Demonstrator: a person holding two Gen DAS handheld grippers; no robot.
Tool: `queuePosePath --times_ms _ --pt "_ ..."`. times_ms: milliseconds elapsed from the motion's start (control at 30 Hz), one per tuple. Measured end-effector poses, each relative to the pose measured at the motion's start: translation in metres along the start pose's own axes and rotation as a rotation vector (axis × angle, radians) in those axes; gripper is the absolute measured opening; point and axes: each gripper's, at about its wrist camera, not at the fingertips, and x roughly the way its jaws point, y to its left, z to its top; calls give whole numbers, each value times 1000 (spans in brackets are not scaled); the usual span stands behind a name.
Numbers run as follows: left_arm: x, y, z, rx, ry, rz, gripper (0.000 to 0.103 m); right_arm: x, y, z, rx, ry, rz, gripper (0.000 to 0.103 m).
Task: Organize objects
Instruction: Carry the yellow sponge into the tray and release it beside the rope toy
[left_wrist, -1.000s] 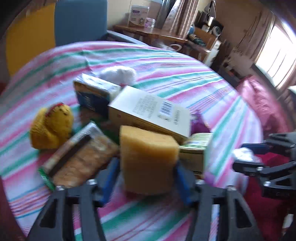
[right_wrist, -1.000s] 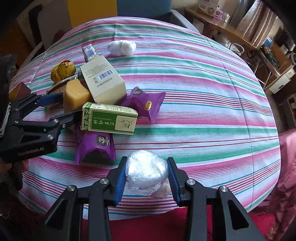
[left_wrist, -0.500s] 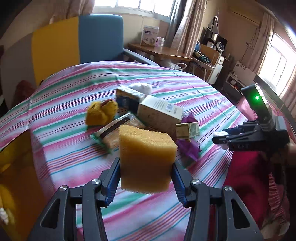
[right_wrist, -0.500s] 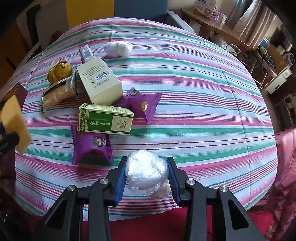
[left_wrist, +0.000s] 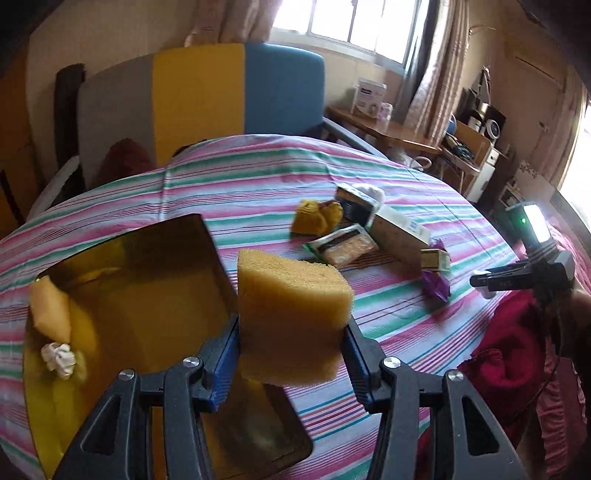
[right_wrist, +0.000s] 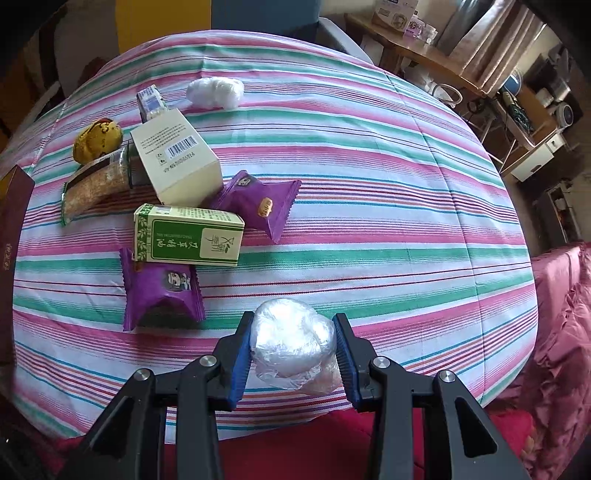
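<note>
My left gripper (left_wrist: 291, 343) is shut on a yellow sponge (left_wrist: 291, 314) and holds it over the right edge of a gold-lined open box (left_wrist: 140, 295) at the table's left. The box holds a yellow piece (left_wrist: 50, 312) and a small white wad (left_wrist: 59, 358). My right gripper (right_wrist: 293, 349) is shut on a clear plastic-wrapped ball (right_wrist: 291, 343) above the table's near edge; it also shows in the left wrist view (left_wrist: 517, 280). On the striped cloth lie a cream box (right_wrist: 175, 157), a green box (right_wrist: 188, 240), two purple packets (right_wrist: 162, 291) (right_wrist: 258, 203) and a cracker pack (right_wrist: 98, 186).
A yellow knitted toy (right_wrist: 96, 140), a small blue-white carton (right_wrist: 149, 101) and a white wad (right_wrist: 214, 92) lie at the far left of the table. A yellow-and-blue chair (left_wrist: 207, 99) stands behind it. Red fabric (right_wrist: 295, 443) lies at the near edge.
My left gripper has carried the sponge away from the pile, leftward, to over the gold box, which has come into view. My right gripper has stayed still with the wrapped ball.
</note>
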Motion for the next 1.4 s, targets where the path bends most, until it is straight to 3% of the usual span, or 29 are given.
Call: queuePosePath --times_ms 400,733,867,1167,1300,1400 --pt "-29 56 -20 -79 -18 90 53 -2 -3 -1 33 -3 -41 42" --pt "-55 167 -67 -262 31 263 53 -4 -4 -1 38 -25 -42 42" --pt "-45 192 -76 -304 74 283 53 -6 -5 -2 43 -37 -40 42" --pt "-24 210 -75 -313 128 336 57 -6 -5 -2 55 -46 -39 42" --pt "-32 210 -74 -312 100 307 68 -7 -6 -2 64 -47 -45 42" --pt "-38 209 -72 -301 79 321 68 -7 -6 -2 70 -48 -54 42"
